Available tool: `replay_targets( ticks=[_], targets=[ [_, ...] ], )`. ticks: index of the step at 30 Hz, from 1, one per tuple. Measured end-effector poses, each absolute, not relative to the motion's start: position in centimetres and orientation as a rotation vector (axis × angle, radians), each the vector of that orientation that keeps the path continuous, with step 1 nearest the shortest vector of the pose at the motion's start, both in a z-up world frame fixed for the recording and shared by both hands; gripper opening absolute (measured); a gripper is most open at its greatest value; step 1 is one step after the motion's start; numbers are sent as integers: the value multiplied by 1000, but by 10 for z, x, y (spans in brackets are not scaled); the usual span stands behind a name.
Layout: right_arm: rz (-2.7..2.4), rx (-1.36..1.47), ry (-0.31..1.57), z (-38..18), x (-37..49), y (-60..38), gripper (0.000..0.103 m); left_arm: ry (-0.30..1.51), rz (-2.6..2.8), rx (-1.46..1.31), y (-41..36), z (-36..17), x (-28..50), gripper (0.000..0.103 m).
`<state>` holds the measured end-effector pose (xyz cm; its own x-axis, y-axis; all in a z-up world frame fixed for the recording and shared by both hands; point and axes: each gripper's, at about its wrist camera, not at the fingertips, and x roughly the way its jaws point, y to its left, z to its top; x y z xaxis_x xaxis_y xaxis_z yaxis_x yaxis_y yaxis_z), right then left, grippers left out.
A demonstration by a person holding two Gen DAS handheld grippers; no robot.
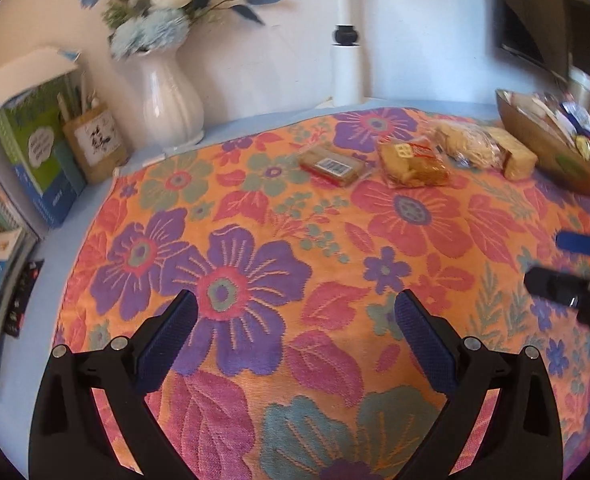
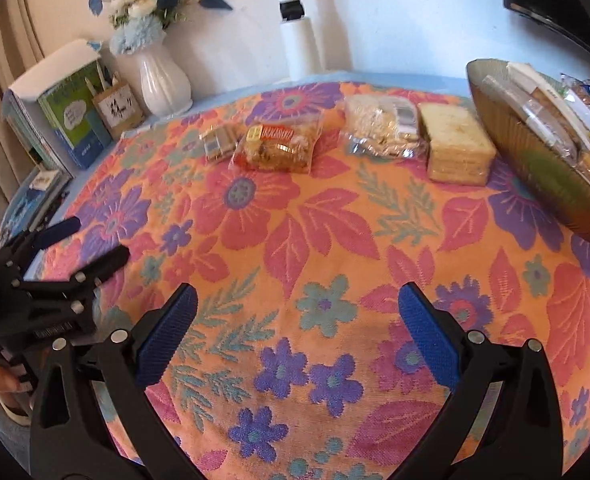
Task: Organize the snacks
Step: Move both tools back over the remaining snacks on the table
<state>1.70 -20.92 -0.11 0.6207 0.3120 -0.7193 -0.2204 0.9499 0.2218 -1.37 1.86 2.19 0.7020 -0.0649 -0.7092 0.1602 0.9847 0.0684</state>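
I hold my left gripper (image 1: 295,320) and right gripper (image 2: 297,316) low, jaws apart and empty, facing four wrapped snacks (image 2: 273,148) beside the filled bowl (image 2: 535,168).

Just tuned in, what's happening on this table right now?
Snacks are being sorted into the brown bowl, which already holds several packets. Four are still out in a row on the floral cloth: a small barcode pack, an orange cracker pack, a clear bag of pale biscuits and a wafer block. The left gripper and right gripper are both open and empty, hovering short of the row.
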Motion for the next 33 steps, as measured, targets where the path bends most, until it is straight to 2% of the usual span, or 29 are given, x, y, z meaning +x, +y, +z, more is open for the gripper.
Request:
replay_targets(
  ticks=[14, 28, 33],
  targets=[
    [304, 195, 888, -7, 20, -223, 100, 777, -105, 86, 27, 22, -15, 98],
    [265, 74, 857, -4, 12, -207, 100, 814, -97, 5, 41, 19, -10, 98],
    [296, 150, 840, -1, 11, -220, 100, 850, -113, -6, 41, 17, -6, 98]
  ],
)
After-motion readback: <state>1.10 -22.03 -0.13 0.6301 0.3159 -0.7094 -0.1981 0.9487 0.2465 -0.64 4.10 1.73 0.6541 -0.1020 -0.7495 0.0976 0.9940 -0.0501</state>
